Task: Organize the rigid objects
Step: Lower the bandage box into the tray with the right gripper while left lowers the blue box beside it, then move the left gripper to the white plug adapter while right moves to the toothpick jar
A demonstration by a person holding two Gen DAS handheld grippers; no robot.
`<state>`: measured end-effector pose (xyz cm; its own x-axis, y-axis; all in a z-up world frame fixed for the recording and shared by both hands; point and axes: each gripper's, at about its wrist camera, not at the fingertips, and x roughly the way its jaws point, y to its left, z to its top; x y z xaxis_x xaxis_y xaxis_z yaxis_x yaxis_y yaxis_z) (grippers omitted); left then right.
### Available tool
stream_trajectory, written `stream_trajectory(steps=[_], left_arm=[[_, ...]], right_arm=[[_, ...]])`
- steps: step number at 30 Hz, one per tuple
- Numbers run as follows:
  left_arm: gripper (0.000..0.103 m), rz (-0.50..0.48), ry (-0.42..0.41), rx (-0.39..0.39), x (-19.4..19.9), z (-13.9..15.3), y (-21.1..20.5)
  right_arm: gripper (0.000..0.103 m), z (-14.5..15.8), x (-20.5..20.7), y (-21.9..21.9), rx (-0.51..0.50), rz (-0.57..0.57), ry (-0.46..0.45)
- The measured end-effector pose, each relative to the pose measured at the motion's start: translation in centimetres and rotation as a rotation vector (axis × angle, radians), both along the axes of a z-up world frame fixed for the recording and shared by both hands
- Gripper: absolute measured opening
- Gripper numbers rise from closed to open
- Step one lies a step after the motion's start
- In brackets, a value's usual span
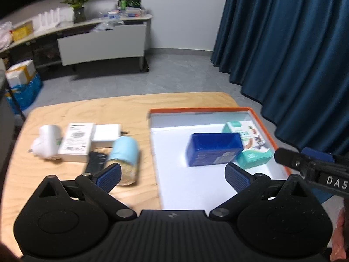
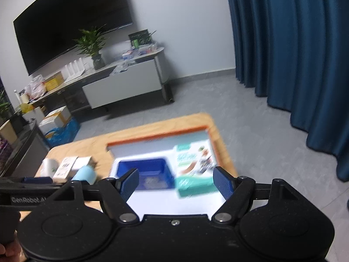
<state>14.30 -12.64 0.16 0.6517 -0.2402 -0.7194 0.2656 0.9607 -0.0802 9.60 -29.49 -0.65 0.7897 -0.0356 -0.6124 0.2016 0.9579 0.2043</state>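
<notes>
Lying in tray [image 1: 265, 118]: one blue box [image 1: 212, 149], one teal box [image 1: 250, 146].

dim indoor light, motion blur over the table [image 2: 209, 120], fisheye-curved edges.

1. A tray [image 1: 270, 128] takes up the right part of the table [image 1: 130, 109].
2. Two boxes lie in the tray, touching: the tub-like box [image 1: 213, 150] to the left, the carton [image 1: 250, 146] to its right, beside the tray's right wall.
3. Left of the tray, on the table, a cylinder [image 1: 126, 157] lies on its side.
4. Behind and left of it sit two flat boxes [image 1: 76, 142] [image 1: 106, 135], side by side.
5. Furthest left lies what may be a plug adapter [image 1: 47, 142].
</notes>
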Motion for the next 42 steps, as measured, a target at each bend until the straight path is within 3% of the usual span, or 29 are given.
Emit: stream_trajectory(steps=[10, 19, 42], left_arm=[[0.103, 0.043, -0.017, 0.044, -2.1, -0.3, 4.5], [0.103, 0.102, -0.029, 0.025, -2.5, 0.0, 7.9], [0.103, 0.223, -0.005, -0.011, -3.4, -0.9, 14.9]], right_arm=[[0.089, -0.9, -0.9, 5.6, 0.016, 0.119, 0.029], [0.089, -1.1, -0.7, 9.7, 0.008, 0.195, 0.067], [0.090, -1.8, 0.3, 14.6, 0.014, 0.283, 0.084]])
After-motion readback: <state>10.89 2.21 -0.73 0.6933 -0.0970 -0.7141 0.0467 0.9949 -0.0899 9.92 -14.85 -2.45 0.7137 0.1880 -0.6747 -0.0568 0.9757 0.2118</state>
